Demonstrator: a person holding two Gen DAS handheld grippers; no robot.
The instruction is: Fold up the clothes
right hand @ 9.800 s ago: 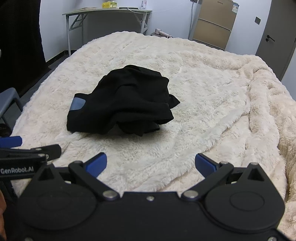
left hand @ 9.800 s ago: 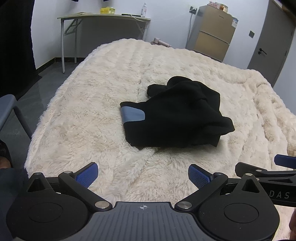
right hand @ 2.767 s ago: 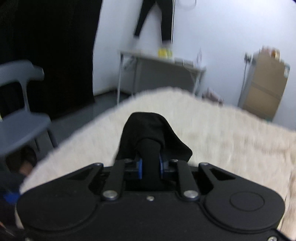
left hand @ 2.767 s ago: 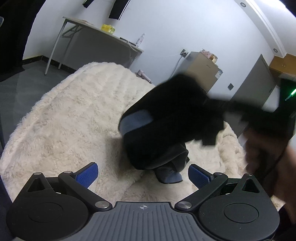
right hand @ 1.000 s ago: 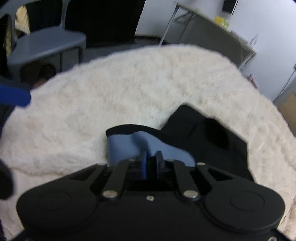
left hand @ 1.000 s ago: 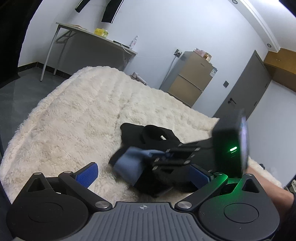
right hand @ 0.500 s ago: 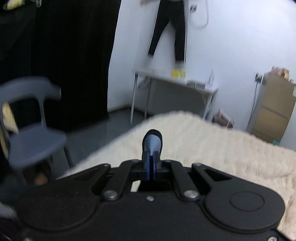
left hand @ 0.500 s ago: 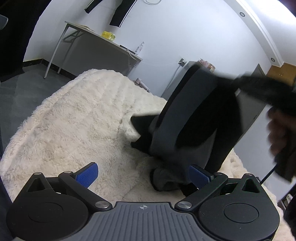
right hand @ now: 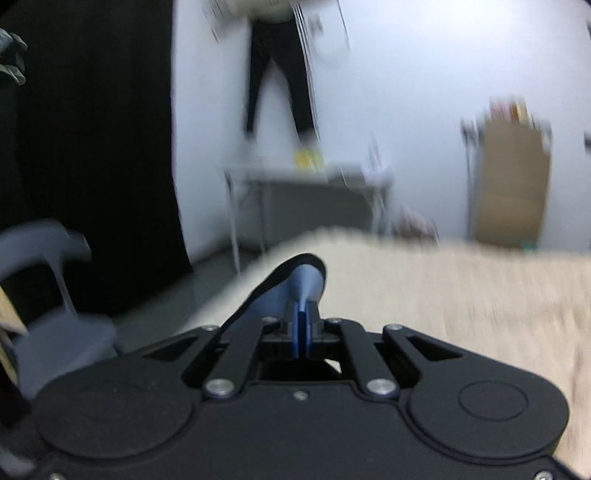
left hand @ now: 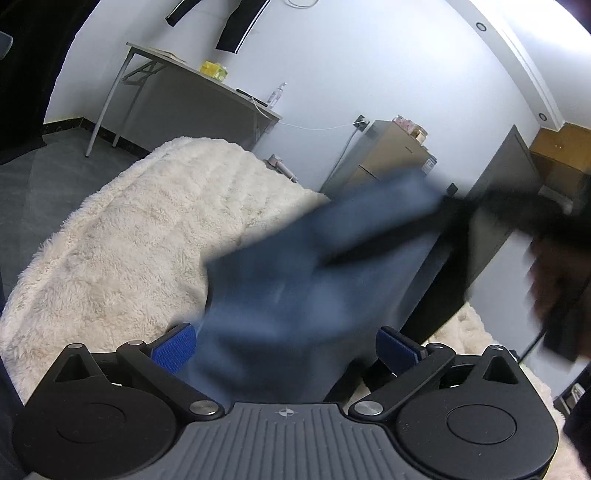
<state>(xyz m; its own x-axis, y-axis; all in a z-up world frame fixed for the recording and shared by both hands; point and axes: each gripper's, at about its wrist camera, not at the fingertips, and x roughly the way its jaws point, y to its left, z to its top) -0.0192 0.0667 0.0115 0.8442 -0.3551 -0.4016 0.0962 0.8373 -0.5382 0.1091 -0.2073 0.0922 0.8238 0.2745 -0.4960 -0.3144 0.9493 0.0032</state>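
Above the fluffy cream bed (left hand: 122,236), the right gripper (right hand: 302,334) pinched a blue-and-black garment (left hand: 295,280), which hung blurred between the spread fingers (left hand: 173,345) of the empty left gripper (left hand: 286,345).

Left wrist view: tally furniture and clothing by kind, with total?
Garments: 2, one held up, one hung on the wall
Tables: 1
Cabinets: 1
Blankets: 1
Total: 5

Garment (left hand: 295,280) — blue and black, blurred — hangs lifted above the cream blanket (left hand: 140,229), one edge pinched.
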